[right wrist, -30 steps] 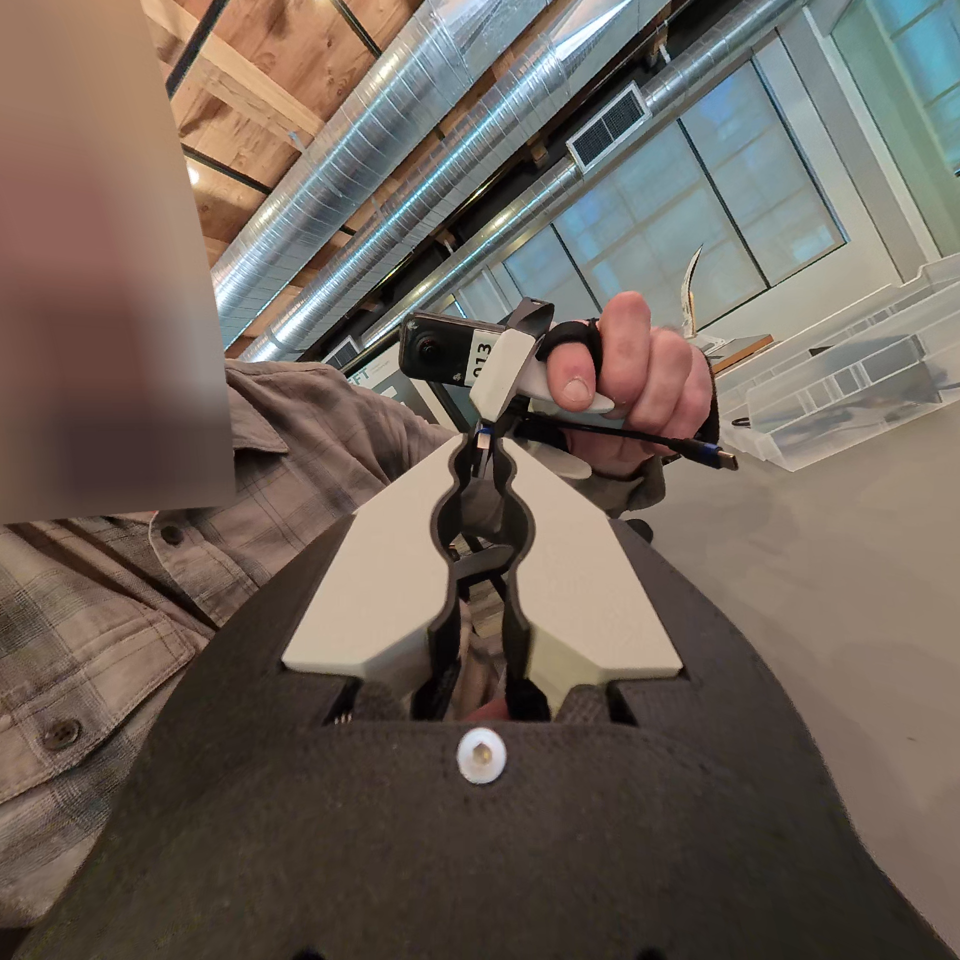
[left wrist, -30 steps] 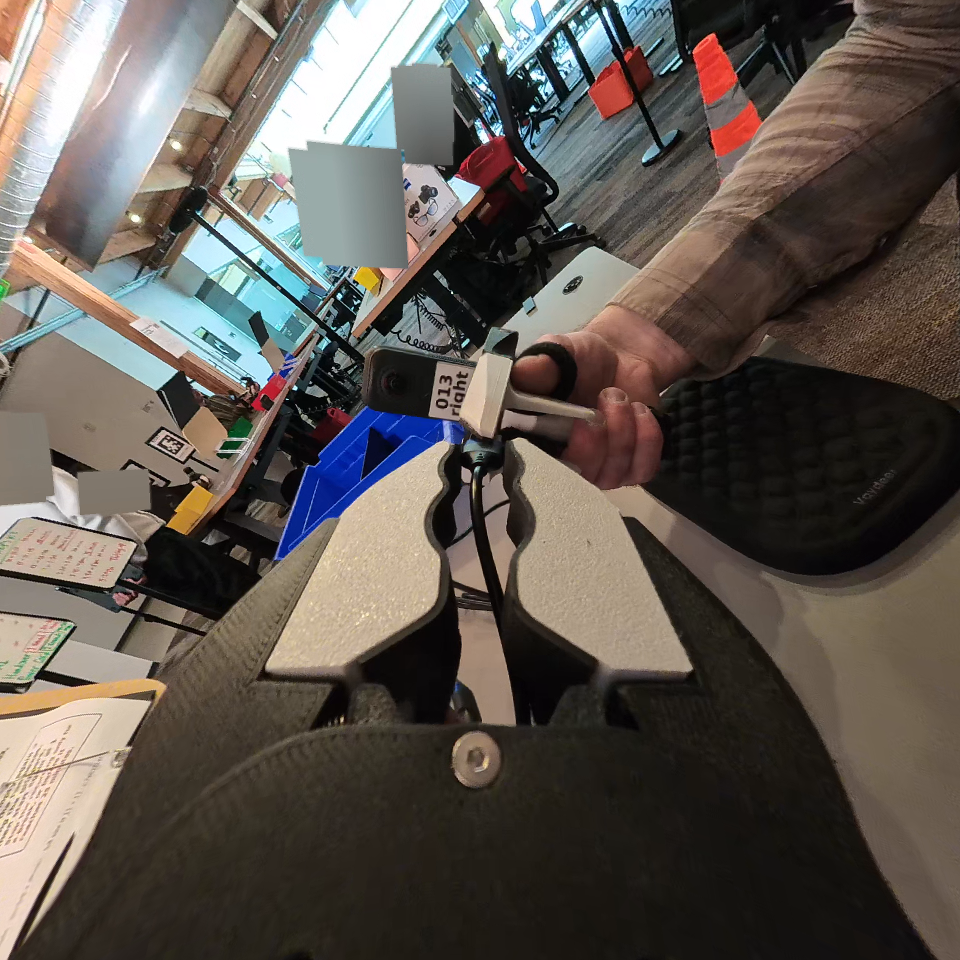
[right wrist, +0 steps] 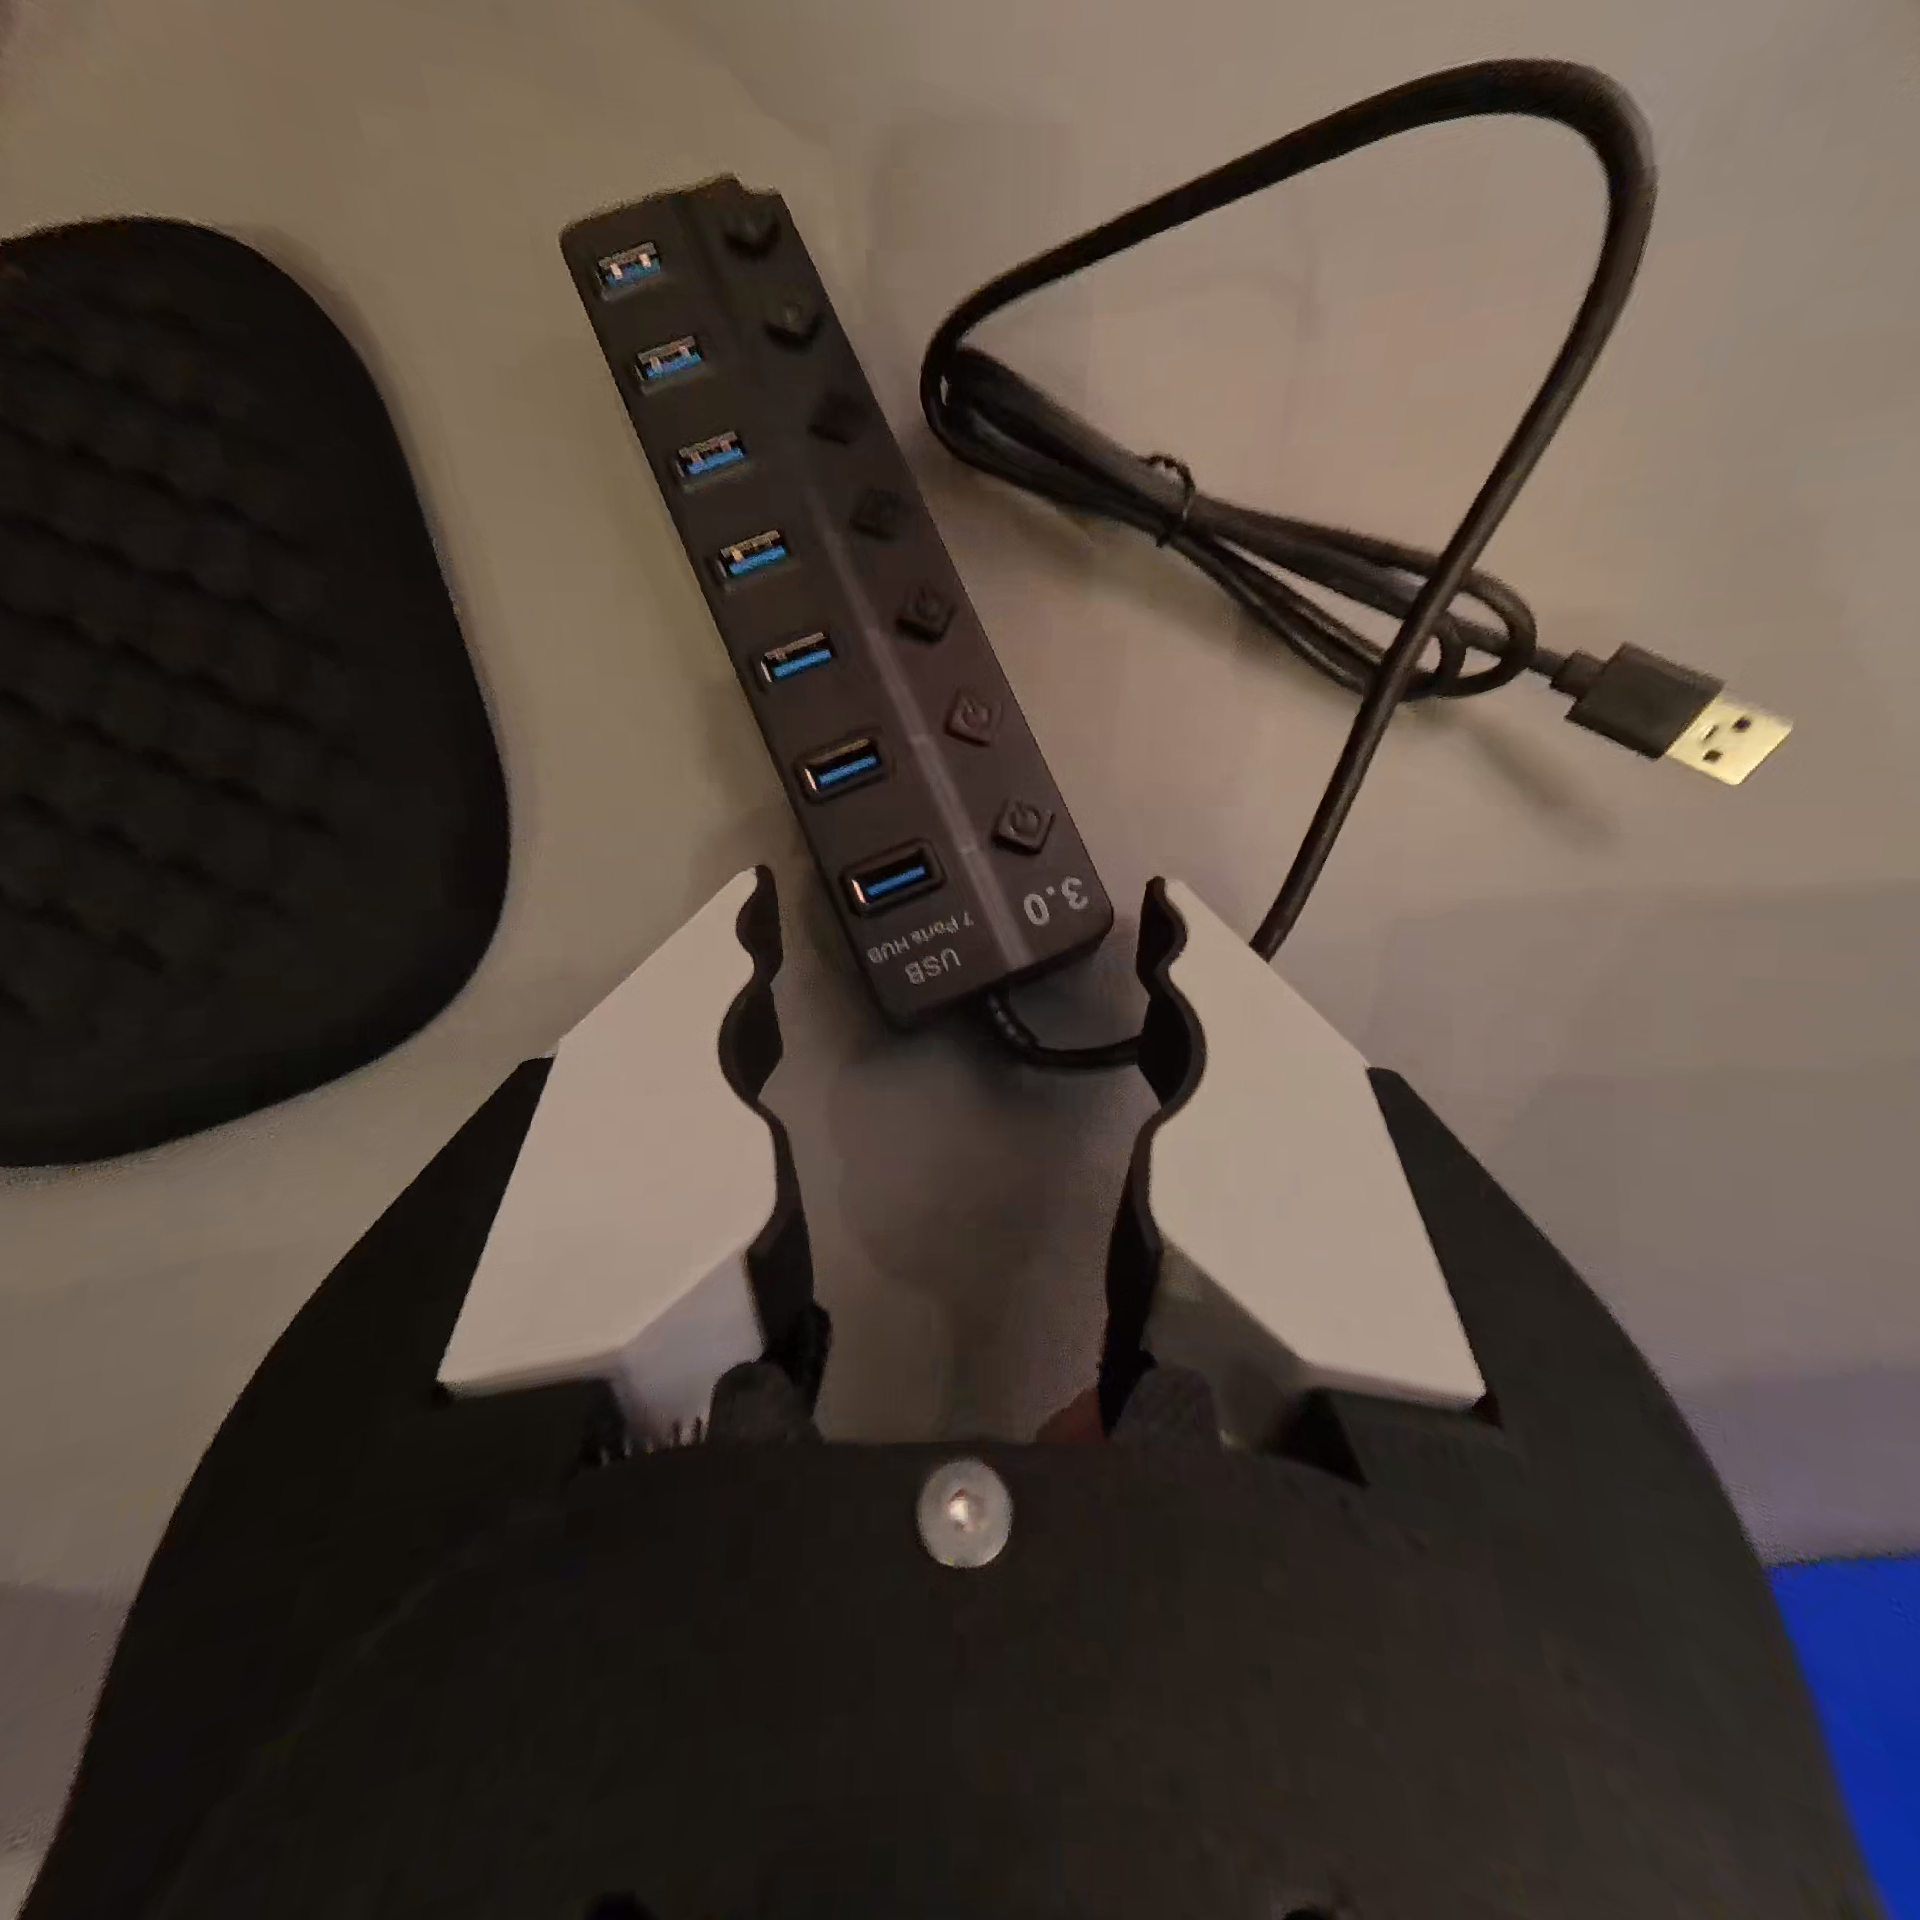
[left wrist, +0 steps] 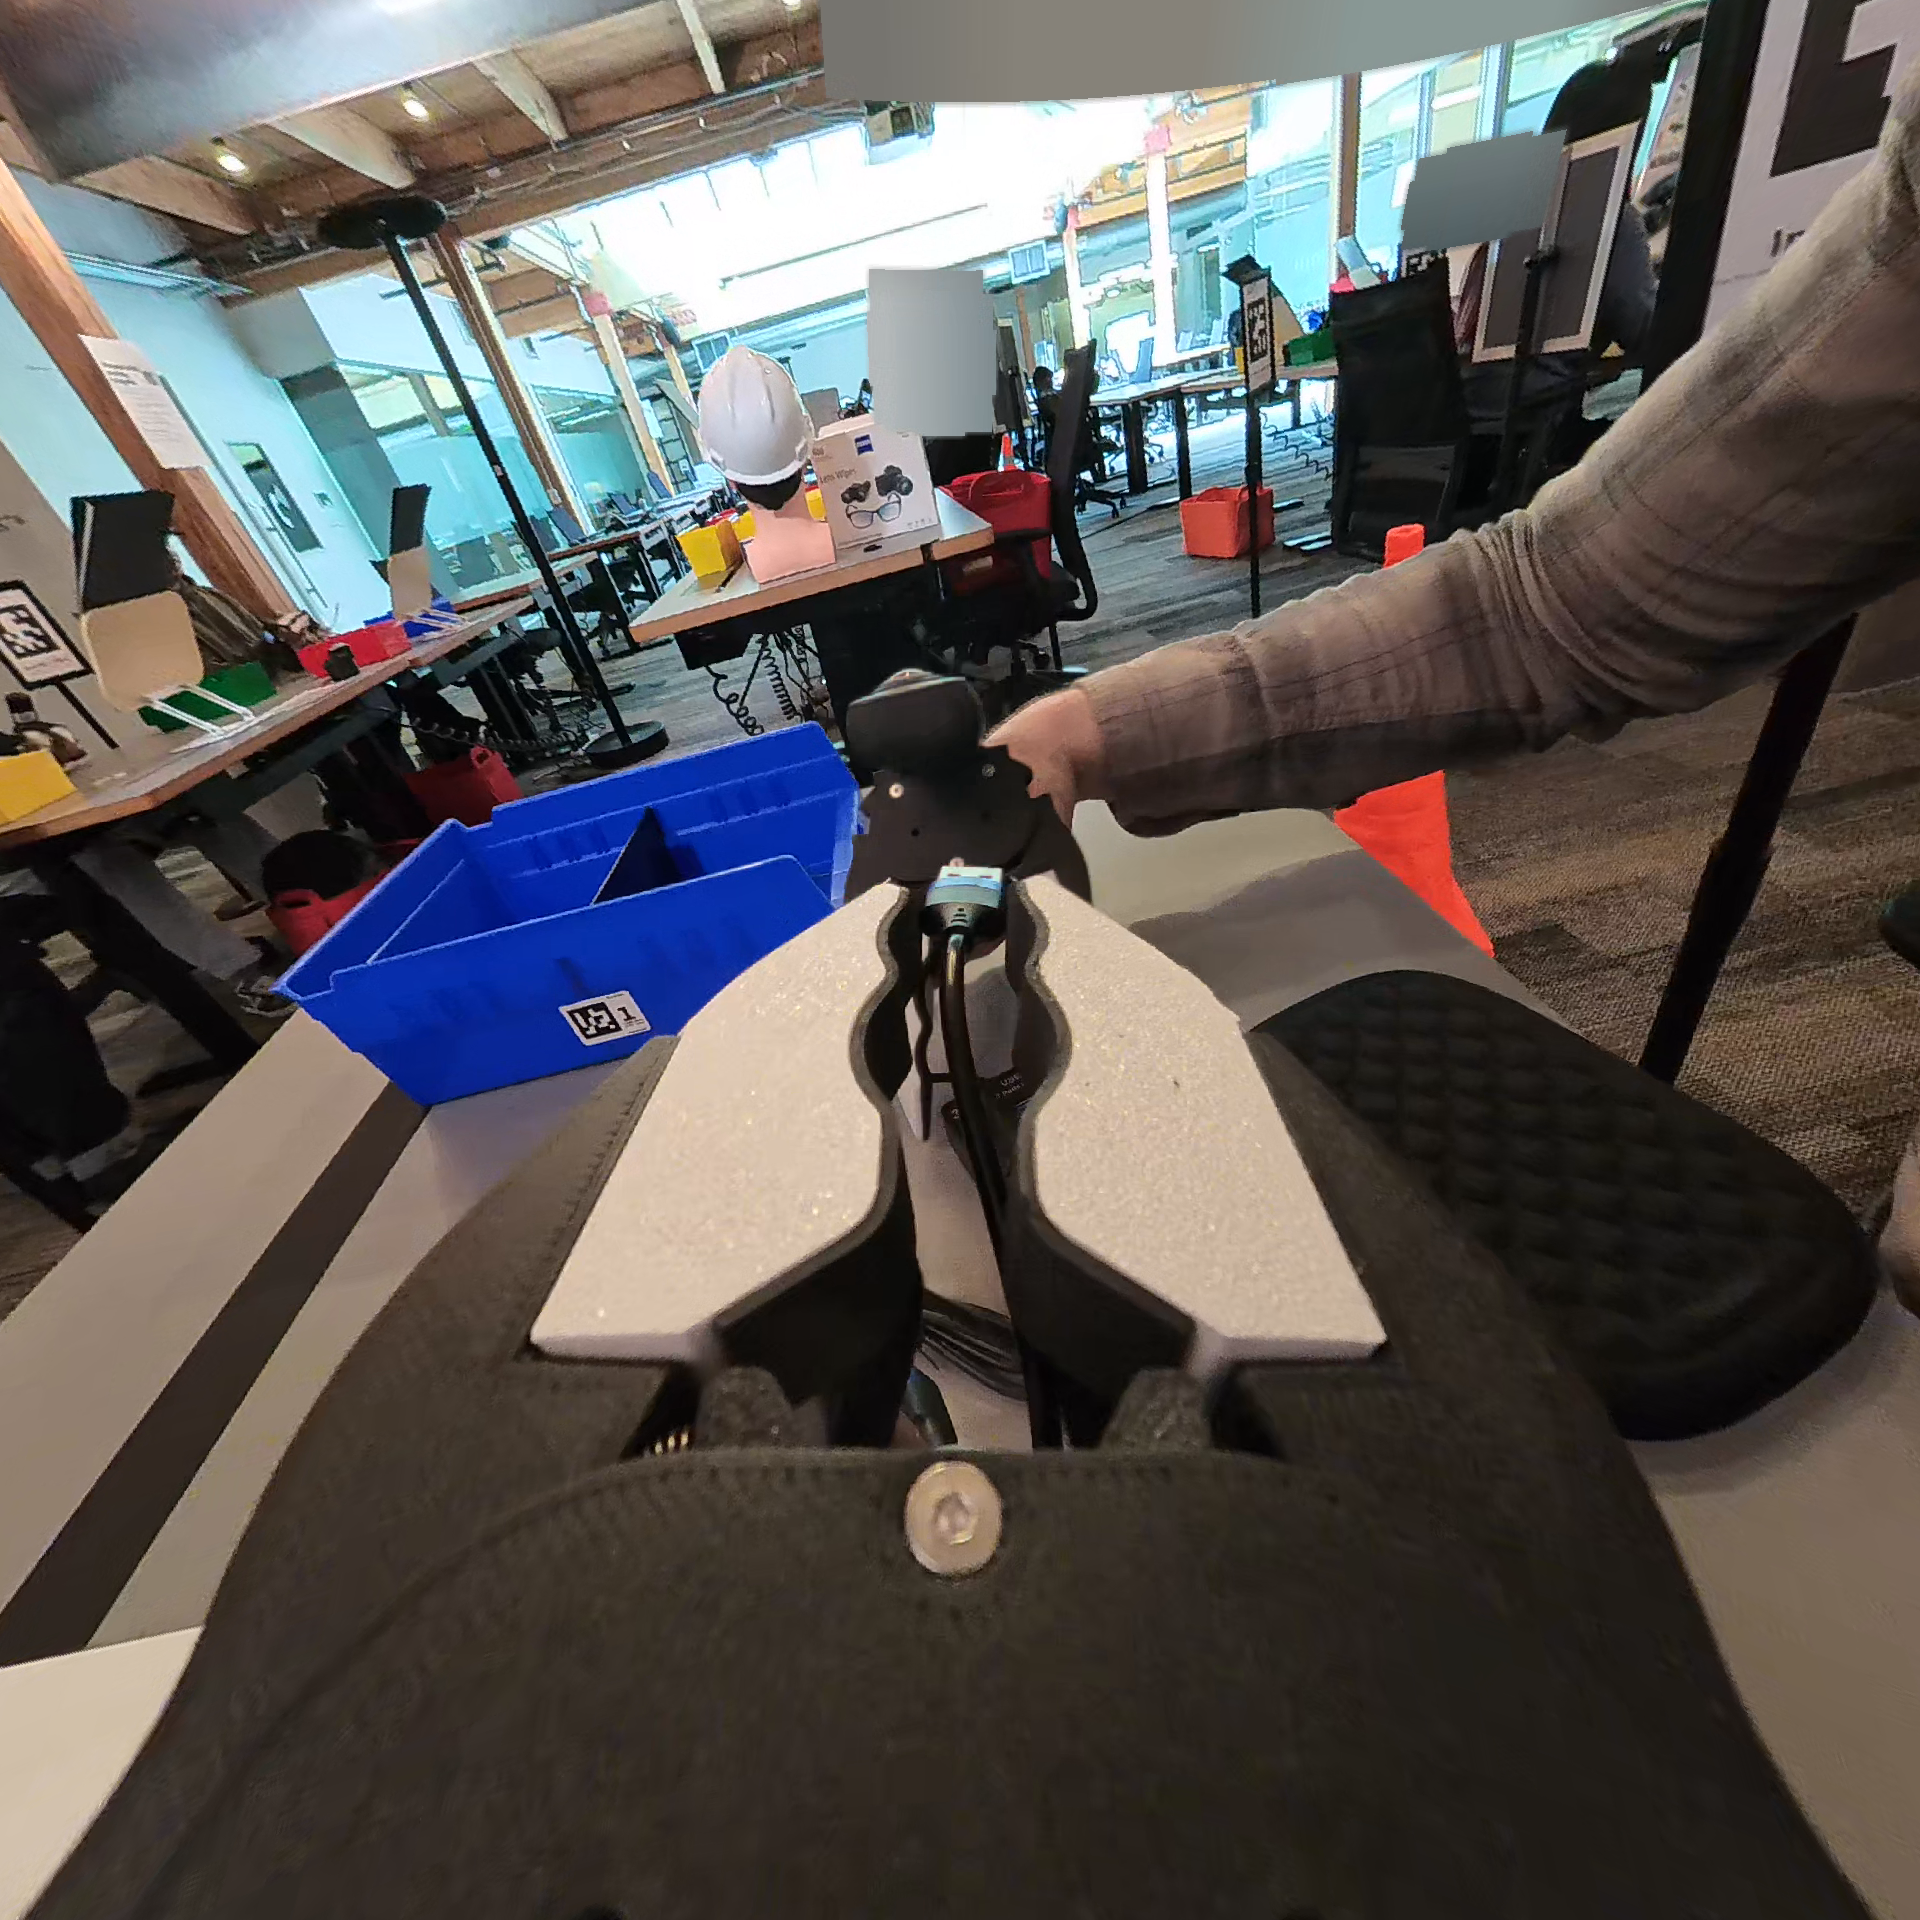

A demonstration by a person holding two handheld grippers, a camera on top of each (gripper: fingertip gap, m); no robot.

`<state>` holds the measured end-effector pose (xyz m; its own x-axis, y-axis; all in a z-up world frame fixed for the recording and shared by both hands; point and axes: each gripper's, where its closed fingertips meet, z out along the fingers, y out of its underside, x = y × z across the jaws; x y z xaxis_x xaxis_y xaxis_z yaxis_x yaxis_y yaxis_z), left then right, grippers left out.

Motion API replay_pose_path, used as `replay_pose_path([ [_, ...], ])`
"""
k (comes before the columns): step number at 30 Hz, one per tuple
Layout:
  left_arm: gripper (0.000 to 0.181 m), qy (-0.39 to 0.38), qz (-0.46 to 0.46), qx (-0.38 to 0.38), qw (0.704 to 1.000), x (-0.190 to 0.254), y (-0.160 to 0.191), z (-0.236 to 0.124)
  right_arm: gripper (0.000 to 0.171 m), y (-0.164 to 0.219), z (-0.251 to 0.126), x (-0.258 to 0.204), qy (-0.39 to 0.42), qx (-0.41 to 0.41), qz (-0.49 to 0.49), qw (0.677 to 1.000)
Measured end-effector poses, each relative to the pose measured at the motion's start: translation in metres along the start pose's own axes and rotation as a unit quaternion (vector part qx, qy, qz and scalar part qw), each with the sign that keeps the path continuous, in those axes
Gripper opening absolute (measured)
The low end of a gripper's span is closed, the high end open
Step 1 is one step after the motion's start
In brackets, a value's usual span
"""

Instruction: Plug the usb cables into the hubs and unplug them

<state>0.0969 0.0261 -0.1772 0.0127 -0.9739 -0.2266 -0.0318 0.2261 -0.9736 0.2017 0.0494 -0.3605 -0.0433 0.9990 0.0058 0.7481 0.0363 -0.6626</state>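
Left wrist view: left tool [left wrist: 961,914] clenched on usb plug [left wrist: 964,896] at 12 o'clock, thin black cable [left wrist: 971,1091] trailing back between fingers. Judged light, limp; hold by rigid plug shell, not cord. Right tool [left wrist: 940,790] just beyond, person's hand [left wrist: 1049,743] on it. Blue bin [left wrist: 582,935] at 10 o'clock, black pad [left wrist: 1558,1174] at 3 o'clock, grey counter [left wrist: 1766,1558]; open office behind.

Right wrist view: right tool [right wrist: 956,914] released, fingers spread either side of hub [right wrist: 831,623] near end. Hub lies on counter, all seven ports empty; judged light, stiff, likely to slide, so pin by sides. Hub's own lead [right wrist: 1351,499] looped at 2 o'clock.
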Motion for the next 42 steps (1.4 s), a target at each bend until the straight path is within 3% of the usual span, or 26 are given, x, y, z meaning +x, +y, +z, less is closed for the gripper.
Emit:
replay_pose_path([
  [3,0.015,0.005,-0.002,0.0,1.0,0.0,0.003,0.0,0.055,0.008,0.004,0.002,-0.009,-0.011,0.008,1.0],
  [12,0.016,0.004,-0.006,0.003,1.0,-0.003,0.006,-0.005,0.052,-0.005,0.01,0.0,-0.01,0.054,0.028,0.998],
  [19,0.015,-0.003,-0.007,0.001,1.0,-0.008,0.007,-0.008,0.051,-0.043,-0.024,-0.005,0.004,0.125,0.041,0.991],
  [33,0.016,-0.006,-0.006,-0.008,1.0,-0.009,0.014,-0.007,0.05,-0.093,-0.064,-0.008,0.013,-0.073,-0.039,0.996],
  [42,0.015,-0.012,-0.007,-0.022,1.0,-0.015,0.024,-0.013,0.05,-0.119,-0.075,-0.002,0.032,-0.276,-0.108,0.955],
])
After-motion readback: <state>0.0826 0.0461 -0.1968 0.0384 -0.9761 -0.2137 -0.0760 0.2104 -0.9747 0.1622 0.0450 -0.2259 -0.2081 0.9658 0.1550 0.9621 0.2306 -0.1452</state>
